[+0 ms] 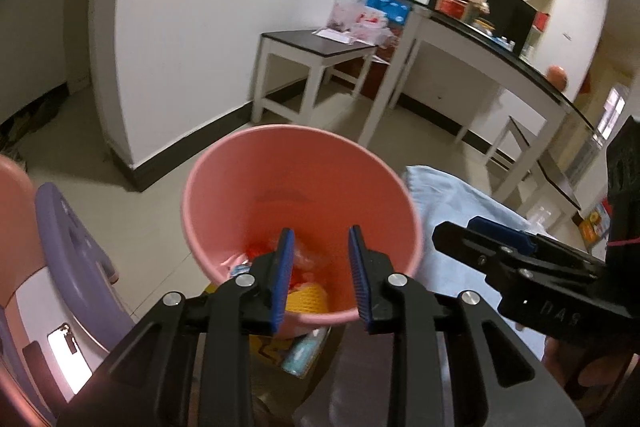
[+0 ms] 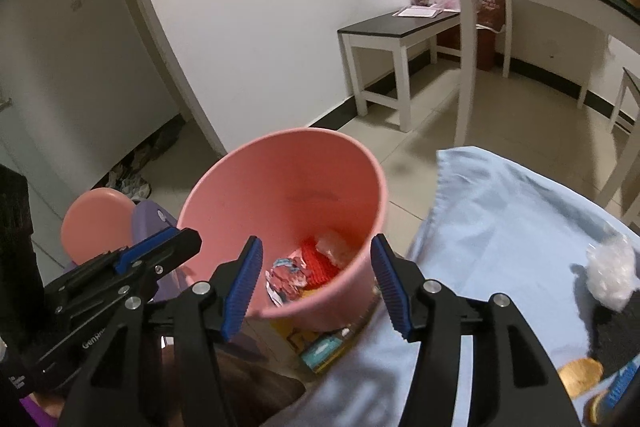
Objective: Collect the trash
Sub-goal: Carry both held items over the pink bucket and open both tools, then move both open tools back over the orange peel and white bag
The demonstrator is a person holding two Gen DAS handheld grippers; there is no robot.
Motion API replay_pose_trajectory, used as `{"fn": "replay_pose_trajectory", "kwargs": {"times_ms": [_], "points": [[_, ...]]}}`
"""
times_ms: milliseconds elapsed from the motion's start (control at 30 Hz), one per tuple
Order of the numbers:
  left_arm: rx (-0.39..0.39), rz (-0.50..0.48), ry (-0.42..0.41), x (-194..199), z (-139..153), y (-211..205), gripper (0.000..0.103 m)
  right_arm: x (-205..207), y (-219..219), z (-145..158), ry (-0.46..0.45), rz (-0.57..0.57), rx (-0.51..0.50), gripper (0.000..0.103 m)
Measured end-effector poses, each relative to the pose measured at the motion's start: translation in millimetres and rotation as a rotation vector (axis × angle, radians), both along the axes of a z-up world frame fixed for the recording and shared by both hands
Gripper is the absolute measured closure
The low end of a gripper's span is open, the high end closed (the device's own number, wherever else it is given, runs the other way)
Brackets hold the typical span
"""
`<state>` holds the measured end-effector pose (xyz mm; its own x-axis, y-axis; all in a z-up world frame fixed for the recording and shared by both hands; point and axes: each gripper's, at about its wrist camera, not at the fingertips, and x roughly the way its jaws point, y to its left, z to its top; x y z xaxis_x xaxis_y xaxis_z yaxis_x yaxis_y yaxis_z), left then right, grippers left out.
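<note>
Both tongs (image 1: 321, 275) (image 2: 316, 281) spread above bin (image 2: 208, 195); crumpled plastic (image 2: 612, 273) (right view only)

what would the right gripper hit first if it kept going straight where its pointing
Probably the trash at the bottom of the pink bin: the open right gripper aims into its mouth, at the crumpled wrappers inside. Depth is unclear, so the near rim could come first.

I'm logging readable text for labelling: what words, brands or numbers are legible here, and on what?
"GenRo...", cut off: white letters on the left gripper body, right wrist view.
"RAD"-like letters, mirrored, uncertain: right gripper body, left wrist view.
Wrappers in the pink bin: print too blurred.
Red bag under the table: unreadable.
</note>
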<state>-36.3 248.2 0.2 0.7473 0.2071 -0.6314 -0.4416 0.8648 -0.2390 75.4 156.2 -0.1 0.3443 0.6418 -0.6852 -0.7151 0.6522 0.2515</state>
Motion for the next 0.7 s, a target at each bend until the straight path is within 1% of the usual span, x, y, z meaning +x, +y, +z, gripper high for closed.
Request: {"fn": "replay_pose_trajectory", "kwargs": {"times_ms": [67, 267, 367, 600, 700], "points": [[0.010, -0.023, -0.009, 0, 3, -10, 0.075, -3, -15, 3, -0.004, -0.019, 0.002, 0.047], [0.016, -0.134, -0.017, 9, 10, -54, 0.075, -9, -72, 7, -0.013, -0.100, -0.013, 0.047], [0.026, -0.190, -0.017, 14, 12, -78, 0.075, -12, -107, 6, -0.028, -0.152, -0.027, 0.047], [0.062, -0.328, 0.004, 33, 10, -132, 0.075, -8, -201, 5, -0.021, -0.313, -0.015, 0.047], [0.059, -0.398, 0.021, 43, 5, -156, 0.075, -7, -233, 1, -0.005, -0.374, 0.001, 0.047]]}}
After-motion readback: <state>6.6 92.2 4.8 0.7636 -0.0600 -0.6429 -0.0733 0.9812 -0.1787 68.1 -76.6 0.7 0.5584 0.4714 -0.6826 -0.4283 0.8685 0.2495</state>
